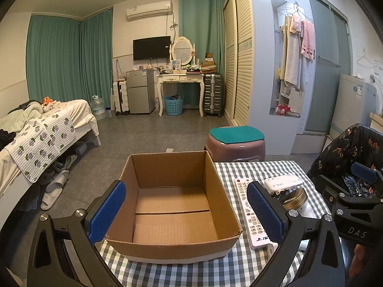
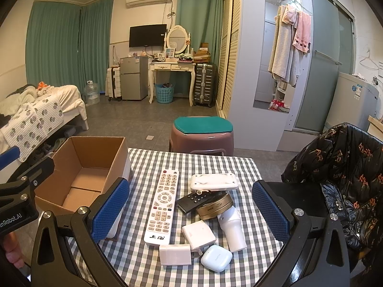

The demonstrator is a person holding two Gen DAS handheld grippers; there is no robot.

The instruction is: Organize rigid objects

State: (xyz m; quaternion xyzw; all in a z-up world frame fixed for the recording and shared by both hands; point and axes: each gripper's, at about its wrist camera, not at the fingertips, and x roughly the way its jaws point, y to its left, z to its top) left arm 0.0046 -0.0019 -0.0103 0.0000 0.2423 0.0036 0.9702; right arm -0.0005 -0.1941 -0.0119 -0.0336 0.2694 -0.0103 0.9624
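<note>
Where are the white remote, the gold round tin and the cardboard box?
white remote (image 2: pixel 162 203): right wrist view, on its round navigation pad.
gold round tin (image 2: pixel 215 206): right wrist view, on its rim.
cardboard box (image 1: pixel 215 191): left wrist view, on its right inner wall.

white remote (image 2: pixel 162 204) lies flat beside open, empty cardboard box (image 2: pixel 81 174).
</note>
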